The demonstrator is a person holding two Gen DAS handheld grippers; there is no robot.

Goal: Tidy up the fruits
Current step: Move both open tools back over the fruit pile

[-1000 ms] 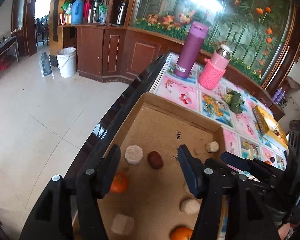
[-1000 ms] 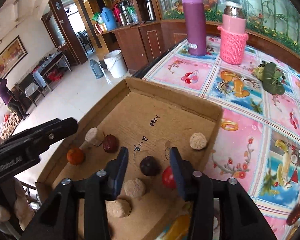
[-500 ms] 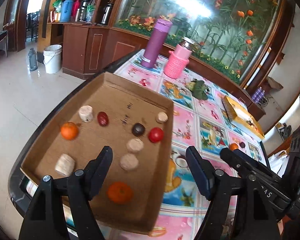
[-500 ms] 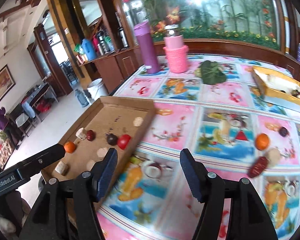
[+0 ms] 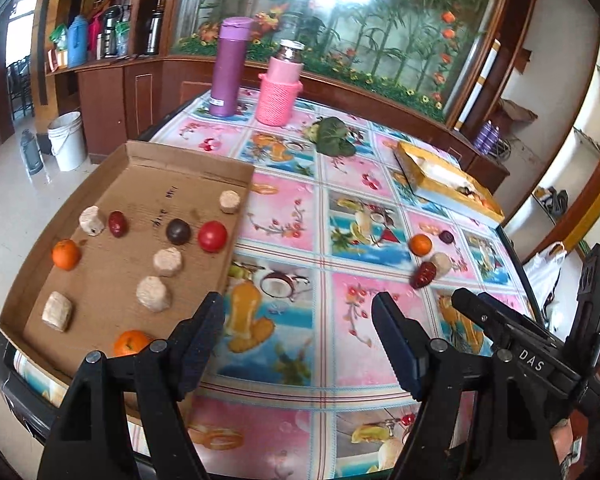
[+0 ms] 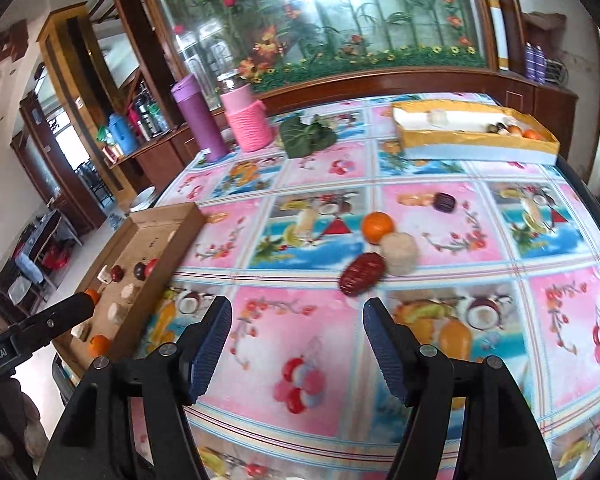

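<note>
1. Mid-table, four loose fruits are sitting clustered: orange [image 6: 377,227], pale puck [image 6: 398,252], red date [image 6: 361,273], dark plum [image 6: 444,202].
2. Right gripper [image 6: 296,342] is opening with nothing between the jaws; left gripper [image 5: 298,340] is hanging released and empty.
3. They're probably light, roll-prone and bruisable, so the person is better off pinching each across its middle.

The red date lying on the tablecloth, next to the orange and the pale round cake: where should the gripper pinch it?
Probably across the red date's narrow middle, coming down from above. It is long and lies flat and slanted, so its two long sides suit the pads. Its upper end touches the pale cake, so avoid an end-to-end pinch. The right gripper, empty and opening, hangs nearest.
</note>
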